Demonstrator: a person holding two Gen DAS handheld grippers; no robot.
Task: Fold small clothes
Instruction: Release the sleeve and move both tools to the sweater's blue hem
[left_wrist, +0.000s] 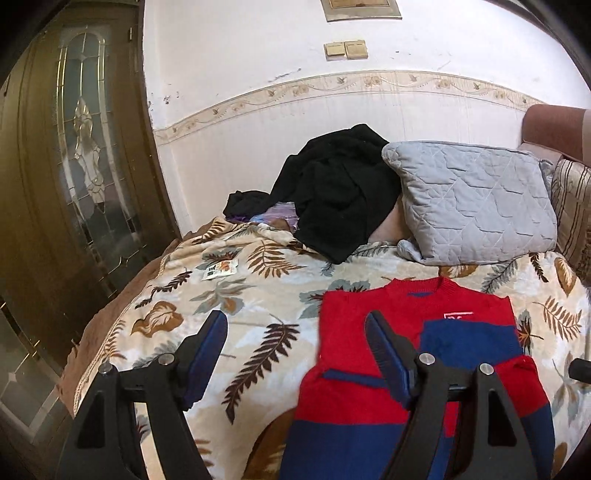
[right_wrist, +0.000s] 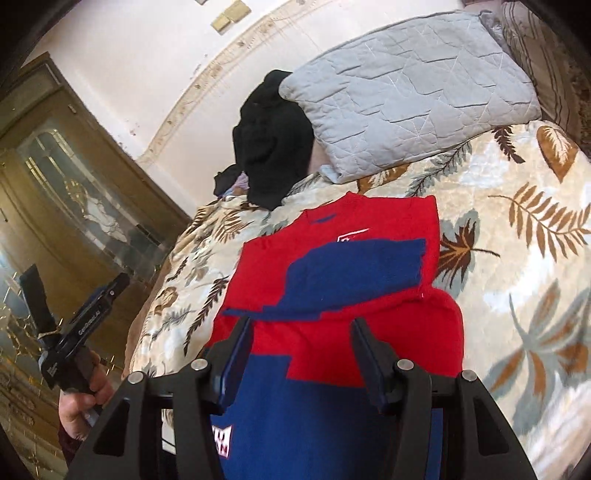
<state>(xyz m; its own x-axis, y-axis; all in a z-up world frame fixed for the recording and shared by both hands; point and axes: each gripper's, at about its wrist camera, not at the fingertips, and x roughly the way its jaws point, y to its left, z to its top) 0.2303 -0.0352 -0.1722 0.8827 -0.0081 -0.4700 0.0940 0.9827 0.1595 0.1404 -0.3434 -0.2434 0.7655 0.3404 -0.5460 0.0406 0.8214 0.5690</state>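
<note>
A small red and blue sweater (left_wrist: 369, 373) (right_wrist: 332, 295) lies flat on the leaf-patterned blanket (left_wrist: 258, 280) (right_wrist: 517, 258), collar toward the pillows, with its sleeves folded across the chest. My left gripper (left_wrist: 295, 323) hovers open over the sweater's left edge and the bare blanket, with nothing between its fingers. My right gripper (right_wrist: 303, 326) hangs open above the middle of the sweater, and its pads do not press on the cloth. At the left of the right wrist view, a hand (right_wrist: 83, 400) holds the left gripper (right_wrist: 75, 284).
A heap of black clothes (left_wrist: 332, 192) (right_wrist: 273, 147) lies at the head of the bed beside a grey quilted pillow (left_wrist: 476, 206) (right_wrist: 413, 92) and a striped cushion (left_wrist: 572, 214). A small card (left_wrist: 219, 271) rests on the blanket. A wooden door with glass (left_wrist: 81, 147) stands left.
</note>
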